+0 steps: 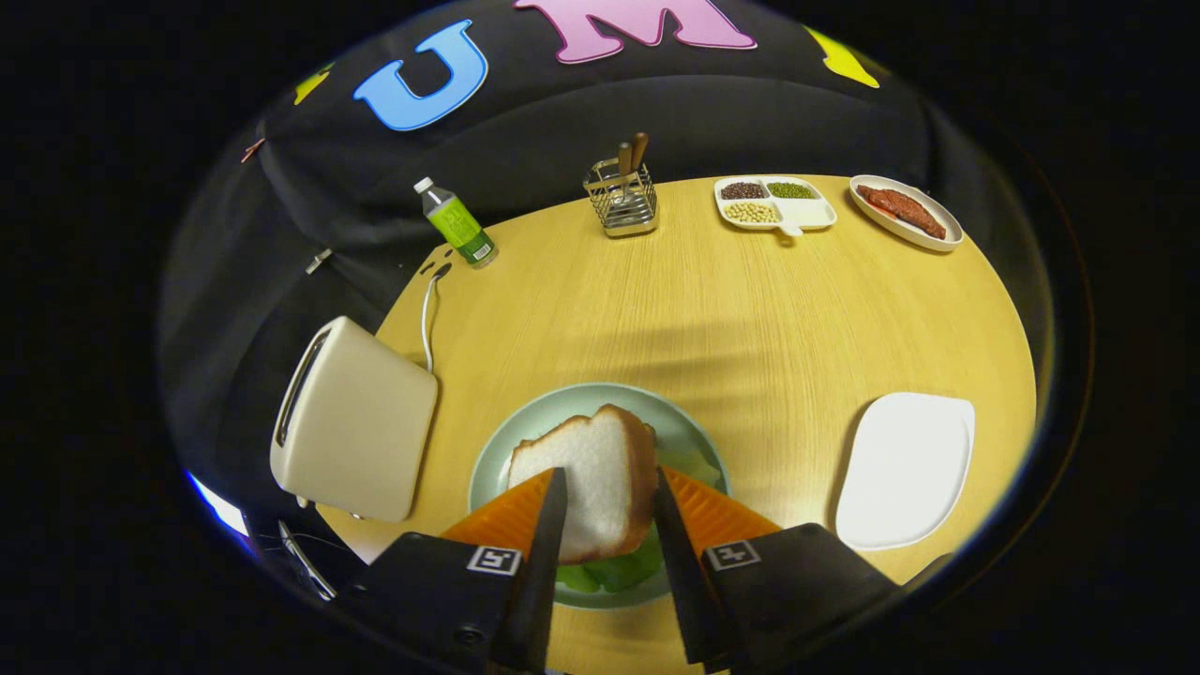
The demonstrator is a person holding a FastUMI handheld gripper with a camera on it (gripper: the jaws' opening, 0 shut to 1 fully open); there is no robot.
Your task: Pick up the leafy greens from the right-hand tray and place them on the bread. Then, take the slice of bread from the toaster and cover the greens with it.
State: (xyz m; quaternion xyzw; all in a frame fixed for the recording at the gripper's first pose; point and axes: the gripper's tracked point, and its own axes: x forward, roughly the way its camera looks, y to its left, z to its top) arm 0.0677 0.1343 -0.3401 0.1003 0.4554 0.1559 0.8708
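Pale wood grain covers the round desk point(750, 319), backed by black cloth. The gripper point(609, 487) hangs over a green plate point(497, 459), its two fingers pressing on the sides of a slice of bread point(591, 478) held between them. Under the slice, leafy greens point(609, 570) lie on the plate, peeking out between the fingers. To the gripper's left stands the cream toaster point(352, 431), its cord running beyond it toward a green-labelled bottle point(457, 225). To the right lies a bare white tray point(905, 469). Far ahead sit a wire utensil holder point(623, 199), a divided dish of beans point(773, 203) and an oval dish of red meat point(905, 213).
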